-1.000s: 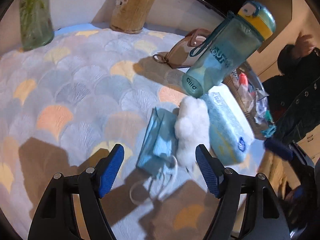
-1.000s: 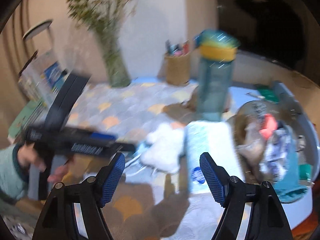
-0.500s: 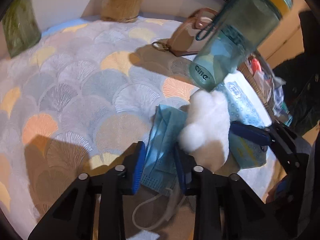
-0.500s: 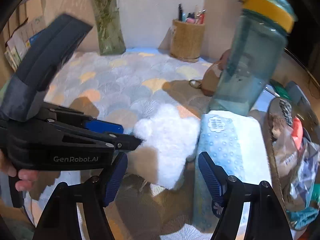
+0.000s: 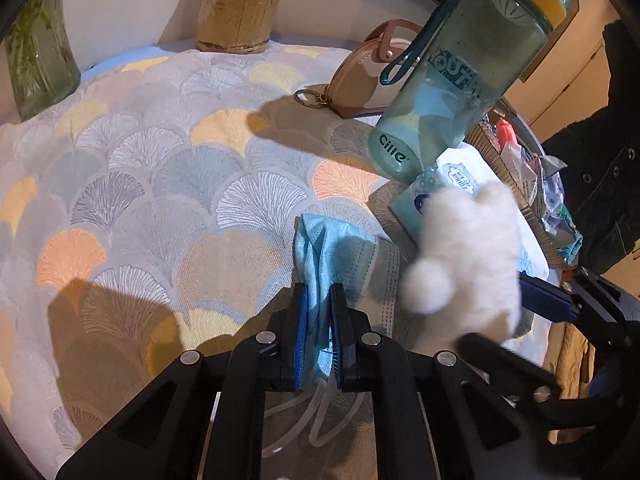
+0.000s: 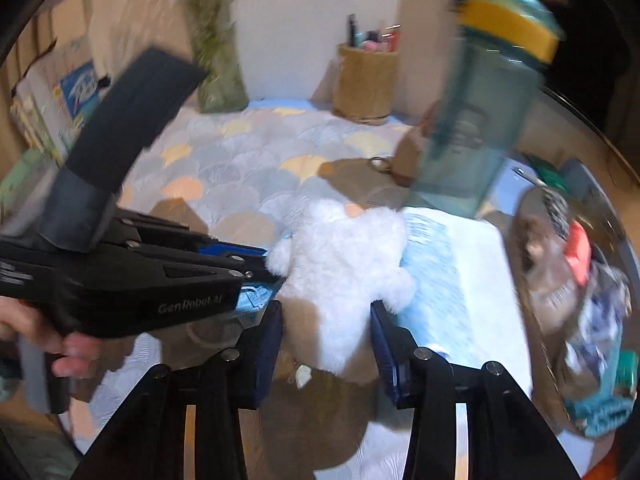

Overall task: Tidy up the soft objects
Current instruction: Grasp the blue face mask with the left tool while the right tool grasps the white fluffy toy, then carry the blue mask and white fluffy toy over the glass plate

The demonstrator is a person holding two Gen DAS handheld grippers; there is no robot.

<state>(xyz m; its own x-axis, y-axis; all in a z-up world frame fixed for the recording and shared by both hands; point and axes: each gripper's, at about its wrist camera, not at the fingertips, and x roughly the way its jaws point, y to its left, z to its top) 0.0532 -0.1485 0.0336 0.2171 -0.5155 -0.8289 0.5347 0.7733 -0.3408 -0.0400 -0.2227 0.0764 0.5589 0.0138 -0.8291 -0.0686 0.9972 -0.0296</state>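
A light blue face mask [image 5: 336, 256] lies on the patterned cloth [image 5: 160, 184], and my left gripper [image 5: 319, 320] is shut on its near edge; its ear loops trail under the fingers. Right of it lies a fluffy white plush [image 5: 468, 248], resting partly on a blue tissue pack [image 5: 420, 196]. In the right wrist view my right gripper [image 6: 326, 340] straddles the plush [image 6: 344, 264] and its jaws are closing. The right pad touches the fur, while a gap shows at the left pad. The left gripper [image 6: 256, 264] reaches in from the left there.
A teal water bottle [image 5: 452, 92] with a yellow lid stands just behind the tissue pack. A tan pouch [image 5: 360, 88], a woven pen cup [image 5: 240, 4] and a glass vase [image 5: 36, 52] sit further back. A basket [image 6: 580, 280] of mixed items is at the right. A hand [image 6: 60, 352] holds the left gripper.
My left gripper came down and forward and shut on the mask. My right gripper dropped over the white plush and its fingers have narrowed around it.
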